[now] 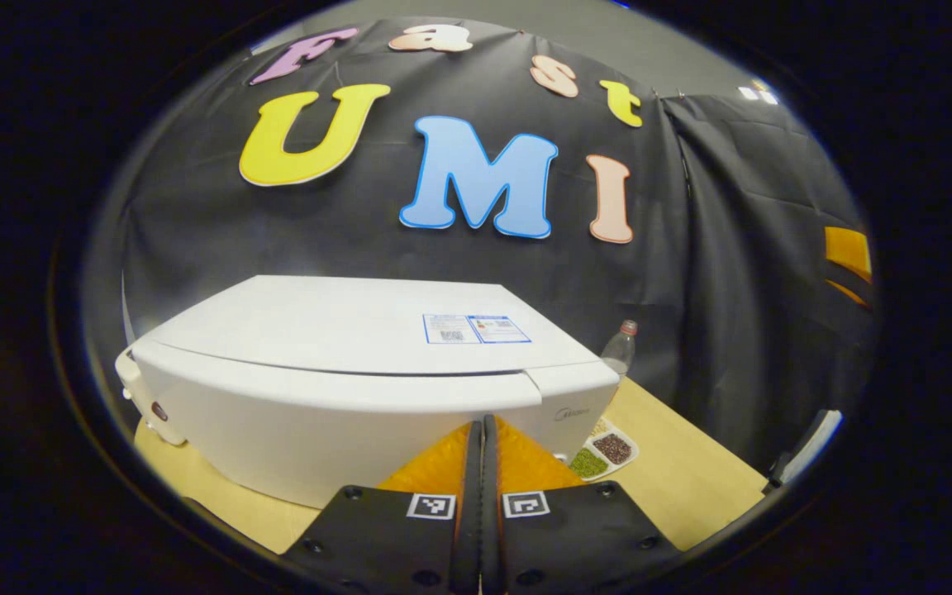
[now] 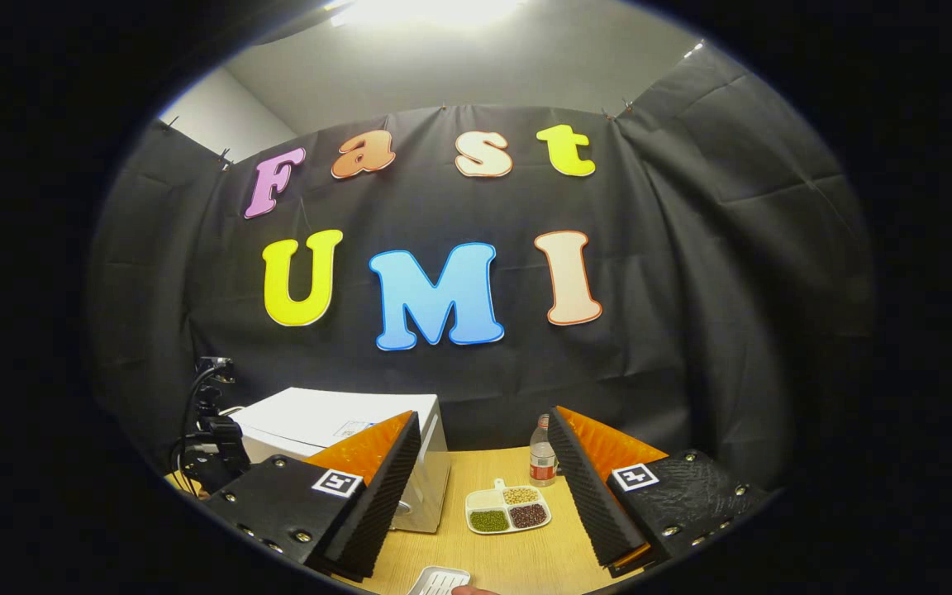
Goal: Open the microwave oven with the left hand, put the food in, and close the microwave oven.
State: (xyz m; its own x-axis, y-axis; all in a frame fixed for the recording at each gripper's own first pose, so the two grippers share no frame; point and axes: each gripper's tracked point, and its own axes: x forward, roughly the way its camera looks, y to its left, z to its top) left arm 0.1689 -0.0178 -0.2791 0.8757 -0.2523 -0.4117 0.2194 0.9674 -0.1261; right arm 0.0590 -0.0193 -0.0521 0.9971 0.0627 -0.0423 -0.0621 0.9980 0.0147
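The white microwave (image 1: pixel 344 388) stands on the wooden table (image 1: pixel 691 479) with its door shut against the body. My left gripper (image 1: pixel 482 426) is shut with nothing between its fingers; its tips are close to the door's right end, and contact cannot be told. A white divided tray of beans and grains (image 1: pixel 604 453) lies to the microwave's right. In the right gripper view, my right gripper (image 2: pixel 483 417) is open and holds nothing, above the table. The food tray (image 2: pixel 507 507) lies ahead between its fingers, and the microwave (image 2: pixel 335 421) is to its left.
A clear plastic bottle (image 2: pixel 541 461) stands behind the food tray, near the black cloth wall. A small white object (image 2: pixel 439 581) lies at the near table edge with a fingertip beside it. A black device with cables (image 2: pixel 210 438) sits left of the microwave.
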